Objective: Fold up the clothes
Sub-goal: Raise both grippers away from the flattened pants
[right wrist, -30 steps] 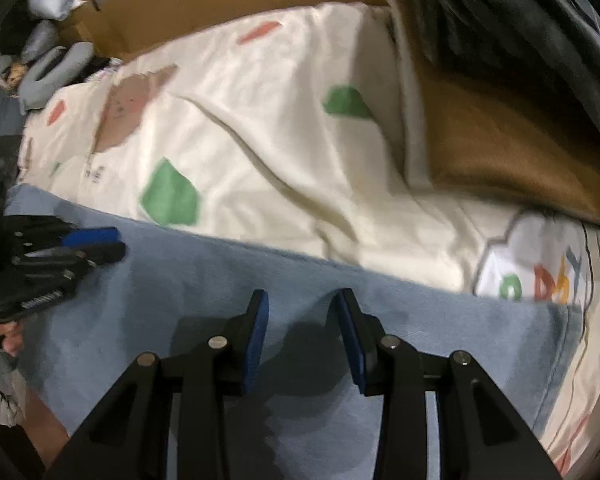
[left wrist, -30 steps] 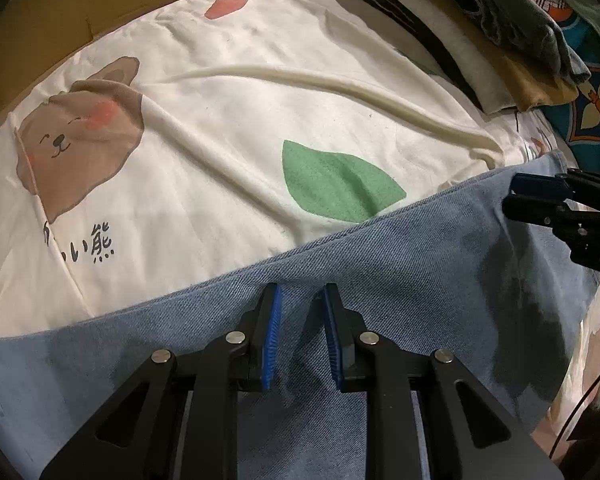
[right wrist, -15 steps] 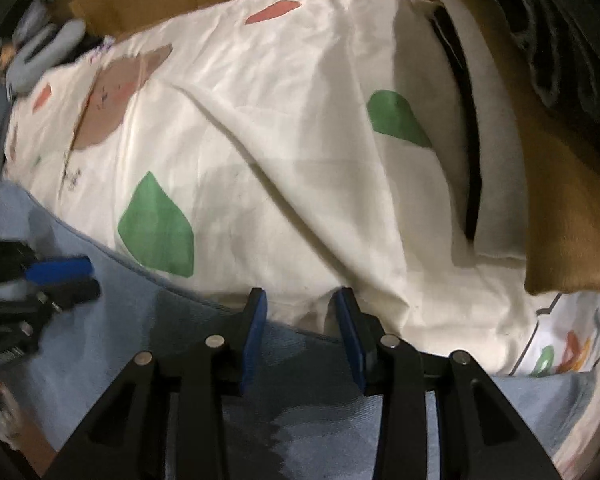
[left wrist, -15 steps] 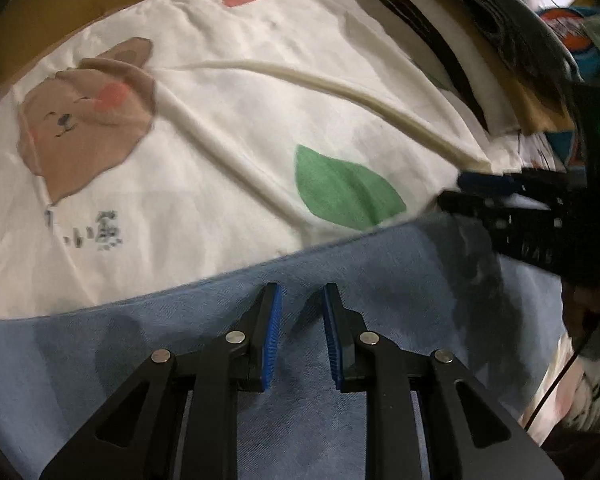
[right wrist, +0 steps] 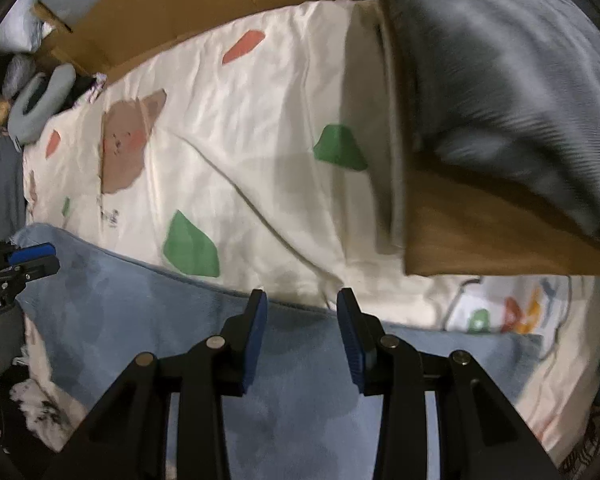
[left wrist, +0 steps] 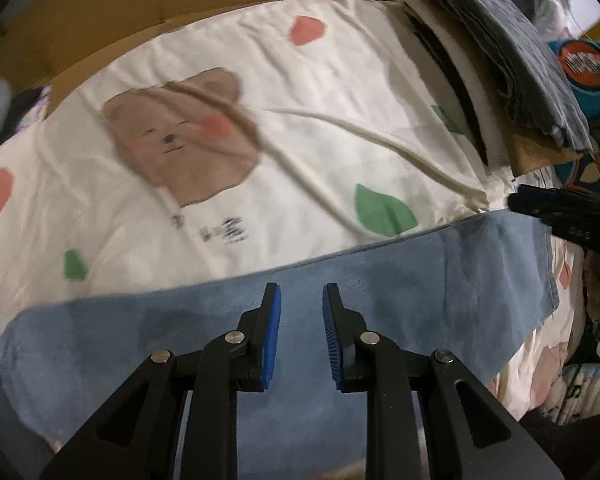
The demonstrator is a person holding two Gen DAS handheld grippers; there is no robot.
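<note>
Left wrist view: light-blue denim garment (left wrist: 380,300) lies flat as long strip along near edge of cream bear-print bedsheet (left wrist: 300,120). Left gripper (left wrist: 300,316) opening, nothing between fingers. Right gripper (right wrist: 302,320) parted, empty. Folded stack (right wrist: 480,120) beyond sheet's right edge. Garment's further folds apparently left.

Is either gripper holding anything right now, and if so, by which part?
Nothing looks held. The left gripper jaws are opening over the blue cloth with nothing between them; the right gripper stands open above the cloth's edge, no fabric pinched.
</note>
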